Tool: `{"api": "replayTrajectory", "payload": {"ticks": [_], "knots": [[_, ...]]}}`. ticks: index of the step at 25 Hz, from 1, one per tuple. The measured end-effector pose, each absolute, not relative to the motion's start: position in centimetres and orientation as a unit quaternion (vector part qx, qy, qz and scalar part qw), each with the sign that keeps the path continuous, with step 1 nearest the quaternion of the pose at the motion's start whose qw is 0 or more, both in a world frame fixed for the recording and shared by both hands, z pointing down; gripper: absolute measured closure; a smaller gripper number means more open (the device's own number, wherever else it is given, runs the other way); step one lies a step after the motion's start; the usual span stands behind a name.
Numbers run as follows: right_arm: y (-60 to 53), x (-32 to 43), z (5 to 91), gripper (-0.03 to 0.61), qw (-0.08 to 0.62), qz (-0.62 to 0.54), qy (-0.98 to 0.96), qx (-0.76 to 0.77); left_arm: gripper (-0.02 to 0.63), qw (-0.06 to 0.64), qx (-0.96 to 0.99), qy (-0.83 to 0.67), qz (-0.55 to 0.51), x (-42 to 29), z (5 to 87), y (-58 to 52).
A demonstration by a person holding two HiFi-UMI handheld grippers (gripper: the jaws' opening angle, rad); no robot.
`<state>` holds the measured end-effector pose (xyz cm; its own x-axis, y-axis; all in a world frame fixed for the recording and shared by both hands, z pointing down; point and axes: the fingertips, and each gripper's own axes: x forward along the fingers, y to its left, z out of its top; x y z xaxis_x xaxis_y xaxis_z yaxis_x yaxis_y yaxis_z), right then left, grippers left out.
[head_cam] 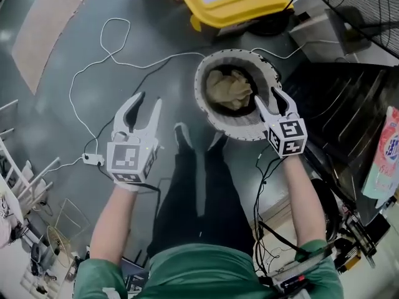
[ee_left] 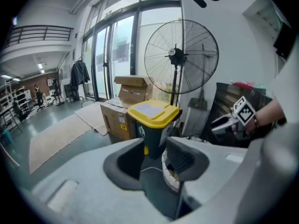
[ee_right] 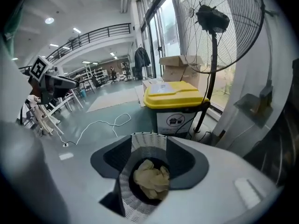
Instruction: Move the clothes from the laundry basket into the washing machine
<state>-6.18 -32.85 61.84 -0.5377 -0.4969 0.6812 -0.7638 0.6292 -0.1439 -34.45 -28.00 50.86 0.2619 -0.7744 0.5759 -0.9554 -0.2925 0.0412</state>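
Beige crumpled cloth point(head_cam: 229, 87) lies inside white slatted laundry basket point(head_cam: 240, 128).

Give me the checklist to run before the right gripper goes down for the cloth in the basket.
1. Cloth in the basket: ok, one beige bundle lies inside.
2. Right gripper ready: ok, jaws apart with nothing gripped.
3. Right gripper lined up: ok, it hangs over the basket's rim, and its own view shows the cloth between the jaws, not yet touched.
4. Left gripper free: ok, jaws apart and empty, over the floor beside the basket.
5. White cable clear of the basket: cannot tell, it runs up to the rim.
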Motion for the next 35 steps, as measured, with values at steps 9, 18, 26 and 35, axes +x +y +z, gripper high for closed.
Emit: {"api": "replayTrajectory", "payload": {"ticks": [9,18,26,35], "knots": [[-32.8,-8.3,75.2,0.308,0.363,0.223,-0.851,0.308,0.463,0.22,0.77,-0.55,0.236,-35.3,60.1,-27.5],[-30.8,-9.6,90.2,0.193,0.474,0.247,-0.819,0.209,0.463,0.243,0.776,-0.528,0.244,-35.3,66.9,-26.1],[-30.8,-10.7,101.9,0.116,0.508,0.262,-0.799,0.19,0.463,0.26,0.762,-0.538,0.251,-36.2,73.5,-26.2],[-30.5,-9.8,115.2,-0.005,0.557,0.3,-0.753,0.183,0.463,0.233,0.764,-0.546,0.252,-39.3,79.9,-28.3]]}}
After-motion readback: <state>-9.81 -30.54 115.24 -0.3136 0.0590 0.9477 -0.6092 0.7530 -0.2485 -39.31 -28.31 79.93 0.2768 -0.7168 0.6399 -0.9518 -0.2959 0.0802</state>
